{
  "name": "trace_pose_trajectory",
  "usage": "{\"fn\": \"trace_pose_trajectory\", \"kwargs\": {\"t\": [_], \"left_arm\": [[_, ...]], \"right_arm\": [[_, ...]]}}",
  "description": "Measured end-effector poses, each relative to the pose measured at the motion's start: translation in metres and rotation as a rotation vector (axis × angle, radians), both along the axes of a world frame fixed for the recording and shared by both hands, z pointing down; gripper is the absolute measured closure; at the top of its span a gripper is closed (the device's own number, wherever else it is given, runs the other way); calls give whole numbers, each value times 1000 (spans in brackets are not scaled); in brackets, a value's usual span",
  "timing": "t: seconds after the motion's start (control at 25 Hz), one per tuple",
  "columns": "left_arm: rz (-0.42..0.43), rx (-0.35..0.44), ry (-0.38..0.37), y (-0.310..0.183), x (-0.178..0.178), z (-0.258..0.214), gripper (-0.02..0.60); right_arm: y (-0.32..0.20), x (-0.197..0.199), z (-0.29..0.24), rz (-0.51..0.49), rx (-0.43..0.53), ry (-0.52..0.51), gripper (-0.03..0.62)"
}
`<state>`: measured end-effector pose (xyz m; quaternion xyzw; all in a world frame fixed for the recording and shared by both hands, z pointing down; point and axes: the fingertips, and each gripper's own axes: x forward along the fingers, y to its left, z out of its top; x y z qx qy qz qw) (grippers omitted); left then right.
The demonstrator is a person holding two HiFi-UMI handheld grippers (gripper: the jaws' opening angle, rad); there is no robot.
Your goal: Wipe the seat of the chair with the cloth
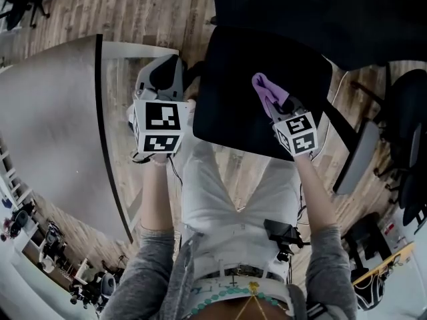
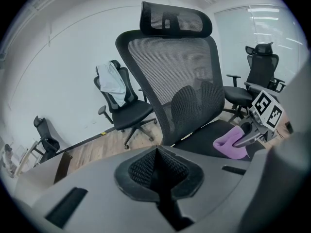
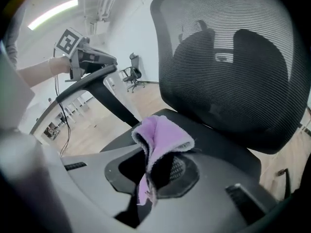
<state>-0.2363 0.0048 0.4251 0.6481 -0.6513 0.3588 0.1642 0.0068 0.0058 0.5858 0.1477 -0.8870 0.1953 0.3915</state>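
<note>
The left hand-held gripper [image 2: 156,152] has its jaws together on nothing, and it sits close by the chair's armrest [image 3: 97,79]; whether it touches it I cannot tell. Ahead of it and to its right lies the black seat [image 1: 233,105]. The purple cloth [image 1: 269,93] appears to rest on the seat, bunched and pinched by a fold in the clamped jaws of the right hand-held gripper [image 1: 277,111]. Dragged across the seat's fabric, so small a pinch may let the cloth slip free, and only a narrow wad would wipe. With nothing holding the chair, a push could swivel it away. There are one cloth, two hand-held grippers and one chair in hand, with three other chairs [image 2: 121,101] beyond.
</note>
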Motion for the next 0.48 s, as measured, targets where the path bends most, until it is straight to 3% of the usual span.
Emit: {"fn": "trace_pose_trajectory", "kwargs": {"t": [0.48], "left_arm": [[1, 2, 4, -1, 1, 0, 572]], "right_arm": [[74, -92, 11, -271, -15, -16, 546]]}}
